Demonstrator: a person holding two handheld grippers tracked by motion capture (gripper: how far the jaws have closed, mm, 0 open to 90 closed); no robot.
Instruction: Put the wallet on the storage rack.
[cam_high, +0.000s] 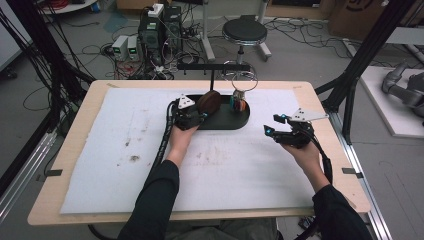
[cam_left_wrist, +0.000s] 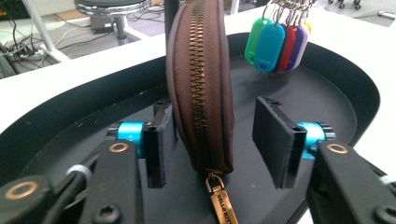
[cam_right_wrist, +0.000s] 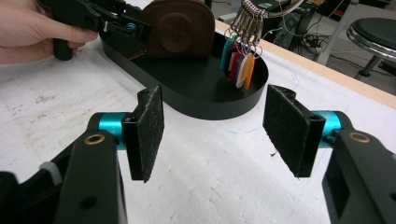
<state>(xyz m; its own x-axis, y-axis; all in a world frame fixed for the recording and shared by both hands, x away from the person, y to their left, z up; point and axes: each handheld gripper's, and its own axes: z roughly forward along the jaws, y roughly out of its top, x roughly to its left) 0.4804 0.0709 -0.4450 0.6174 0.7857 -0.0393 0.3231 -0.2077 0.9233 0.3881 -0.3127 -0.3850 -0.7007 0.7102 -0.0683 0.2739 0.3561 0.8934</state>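
on the white mat, your left gripper (cam_left_wrist: 212, 140) has its jaws apart around the pouch (cam_left_wrist: 200, 84) in the tray (cam_left_wrist: 327, 70); back out straight, right gripper (cam_right_wrist: 217, 126) open

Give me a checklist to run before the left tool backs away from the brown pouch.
1. Left tool off the brown zip pouch: not ok, one pad appears to touch it.
2. Pouch upright in the black tray: ok.
3. Pouch stays up unaided: cannot tell.
4. Key tags apart from pouch: ok.
5. Right tool open, over the white mat, outside the tray: ok.
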